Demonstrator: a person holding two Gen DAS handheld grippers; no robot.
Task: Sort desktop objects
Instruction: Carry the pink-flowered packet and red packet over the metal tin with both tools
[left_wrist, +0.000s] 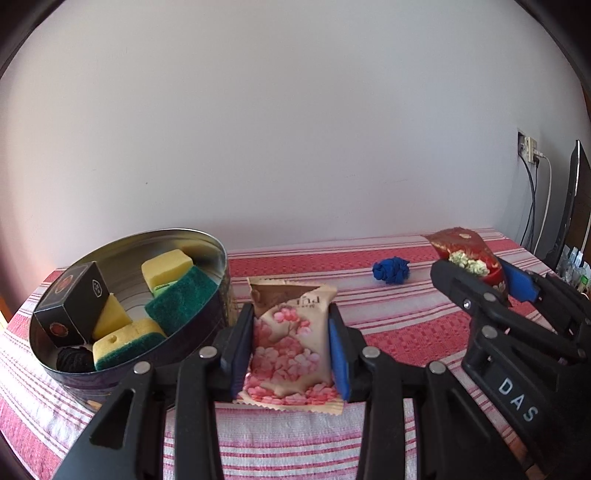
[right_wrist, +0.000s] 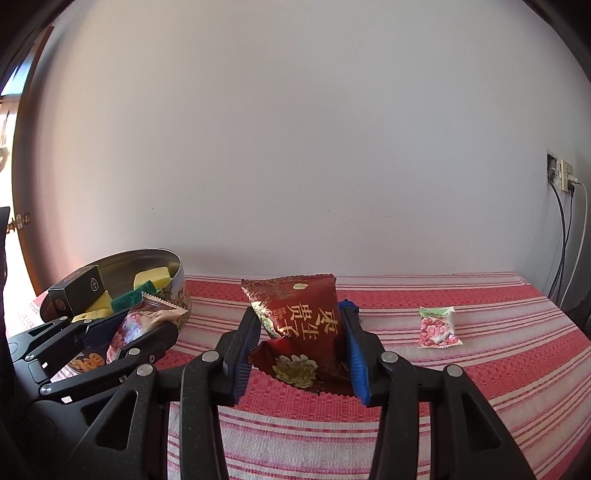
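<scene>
My left gripper (left_wrist: 291, 343) is shut on a beige snack packet with pink blossoms (left_wrist: 290, 343), held just right of a round metal tin (left_wrist: 221, 258). It also shows in the right wrist view (right_wrist: 142, 325). My right gripper (right_wrist: 301, 350) is shut on a dark red snack packet with gold characters (right_wrist: 303, 328), held above the cloth; it shows in the left wrist view (left_wrist: 467, 254) too. The tin holds yellow-green sponges (left_wrist: 168, 271), a black box (left_wrist: 74, 302) and a black hair tie (left_wrist: 75, 360).
A blue scrunchie (left_wrist: 391, 269) lies on the red striped tablecloth (left_wrist: 388, 325) near the wall. A small pink-and-green snack packet (right_wrist: 437, 326) lies at the right. A wall socket with cables (right_wrist: 563, 173) is at the far right.
</scene>
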